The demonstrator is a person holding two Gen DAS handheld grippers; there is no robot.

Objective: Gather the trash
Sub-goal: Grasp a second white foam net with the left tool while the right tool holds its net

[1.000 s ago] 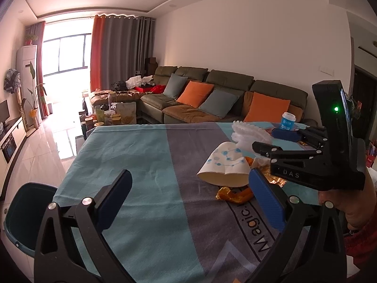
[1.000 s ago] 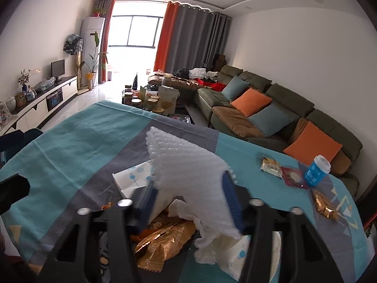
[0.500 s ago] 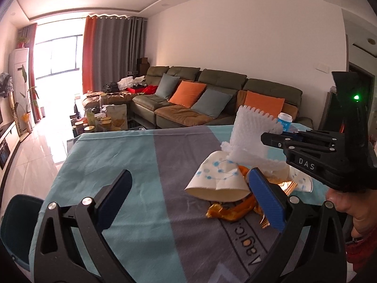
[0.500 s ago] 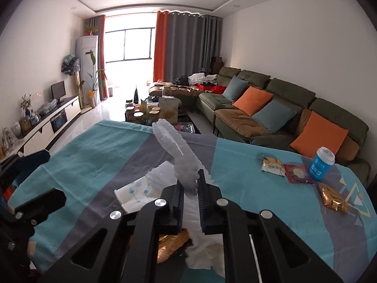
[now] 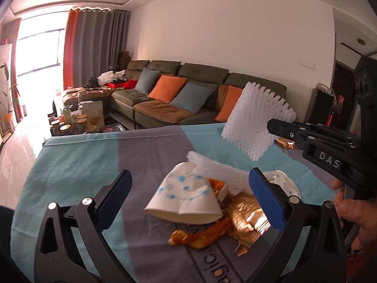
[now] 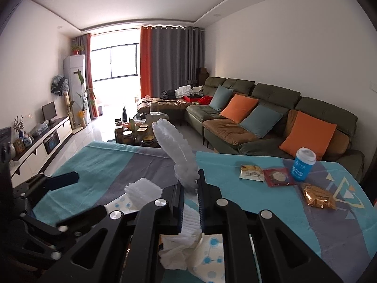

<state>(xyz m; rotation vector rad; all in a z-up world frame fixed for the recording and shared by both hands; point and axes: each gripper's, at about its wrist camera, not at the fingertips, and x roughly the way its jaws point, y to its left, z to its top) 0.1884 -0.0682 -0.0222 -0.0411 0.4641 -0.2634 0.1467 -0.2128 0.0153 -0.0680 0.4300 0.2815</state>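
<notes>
Left gripper (image 5: 188, 188) at lower centre, jaws wide and empty, above the cup (image 5: 186, 198) and gold wrappers (image 5: 245, 214) lying on the surface (image 5: 77, 165). At right, foam net (image 5: 256, 125) lifted clear, pinched in the right gripper (image 6: 190, 186). Early going yet: snack packets (image 6: 252, 172), bottle (image 6: 302, 167) and the pile uncollected.

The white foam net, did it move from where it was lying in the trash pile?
Yes. The white foam net went up off the pile beside the paper cup, pinched in the right gripper.
</notes>
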